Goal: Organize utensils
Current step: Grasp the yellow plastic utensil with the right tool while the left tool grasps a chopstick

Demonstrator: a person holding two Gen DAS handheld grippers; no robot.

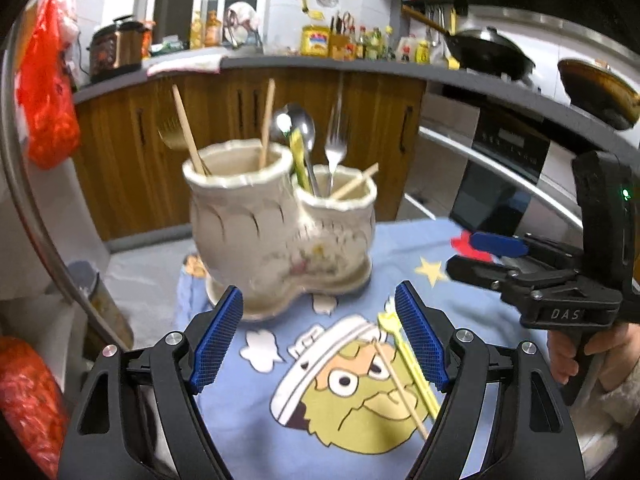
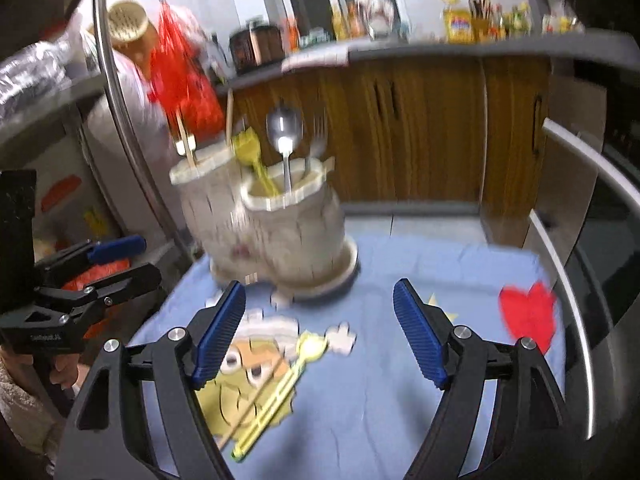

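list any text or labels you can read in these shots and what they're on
"DAS": raised letters on the black body of the right claw, seen from the left wrist view; the word is cut off by the frame behind it.
Left claw body, small white print in the right wrist view: too blurred to read.
Yellow bottle label on the counter: too small to read.
Oven control panel: markings unreadable.
Cartoon cloth: pictures only, no words.

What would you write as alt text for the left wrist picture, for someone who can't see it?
A cream two-pot utensil holder with chopsticks, spoon and fork stands on a blue cartoon cloth. The open left gripper hangs over a loose chopstick and yellow fork.
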